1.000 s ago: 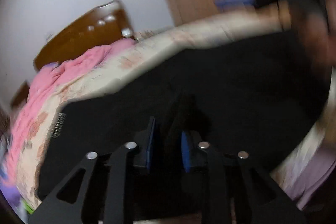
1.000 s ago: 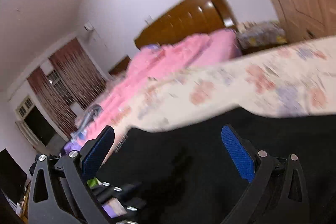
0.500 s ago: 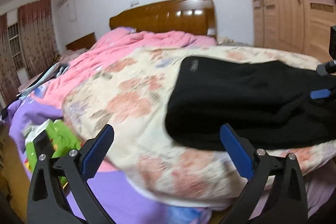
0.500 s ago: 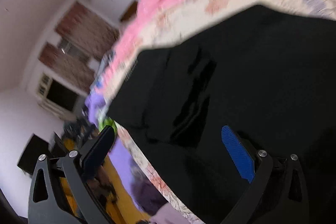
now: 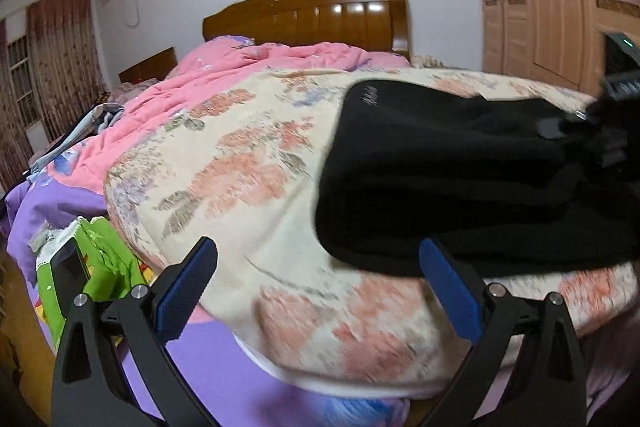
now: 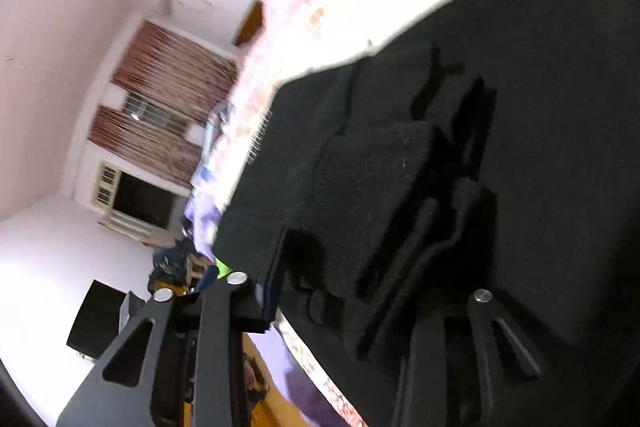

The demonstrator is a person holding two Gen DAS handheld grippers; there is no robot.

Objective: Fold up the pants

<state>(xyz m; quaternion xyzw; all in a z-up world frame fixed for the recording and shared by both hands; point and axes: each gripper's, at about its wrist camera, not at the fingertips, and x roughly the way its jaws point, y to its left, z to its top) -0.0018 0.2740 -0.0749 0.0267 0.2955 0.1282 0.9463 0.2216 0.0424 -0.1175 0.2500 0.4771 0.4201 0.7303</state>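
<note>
Black pants (image 5: 460, 179) lay folded in a thick stack on the floral quilt (image 5: 248, 187), toward the 3 o'clock side of the left wrist view, near the bed's foot edge. Left gripper (image 5: 316, 291) stood released, jaws spread wide over bare quilt, nothing between them, the pants' edge just past its right finger. Right gripper (image 6: 352, 291) had just been closing; its jaws were clenched on a bunched fold of the pants at the near edge. Pink comforter (image 5: 224, 75) lay at 11 o'clock, below the wooden headboard (image 5: 312, 15).
</note>
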